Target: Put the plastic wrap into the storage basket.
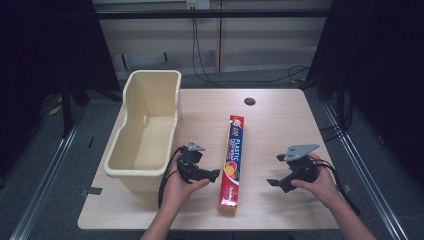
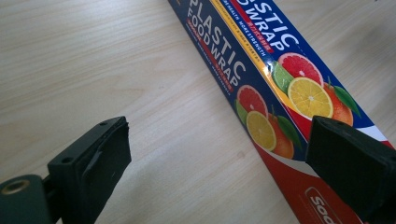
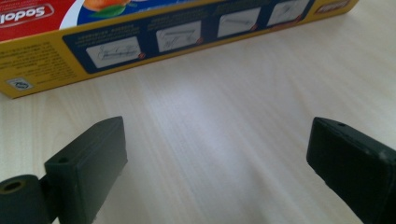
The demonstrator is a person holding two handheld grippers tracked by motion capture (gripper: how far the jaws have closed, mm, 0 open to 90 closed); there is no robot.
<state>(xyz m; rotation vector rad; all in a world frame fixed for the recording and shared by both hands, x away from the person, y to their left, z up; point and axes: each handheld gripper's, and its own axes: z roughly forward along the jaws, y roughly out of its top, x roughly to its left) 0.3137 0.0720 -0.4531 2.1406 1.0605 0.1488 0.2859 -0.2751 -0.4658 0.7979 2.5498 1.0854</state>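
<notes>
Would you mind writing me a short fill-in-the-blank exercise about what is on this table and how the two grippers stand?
1. The cream plastic tub stands on the person's ____ side of the table.
2. The large white words on the long box read PLASTIC FOOD ____.
3. The box lies ____ the left gripper and the right gripper.
4. Both grippers have their jaws ____, with nothing held.

Missing words: left; WRAP; between; open
</notes>
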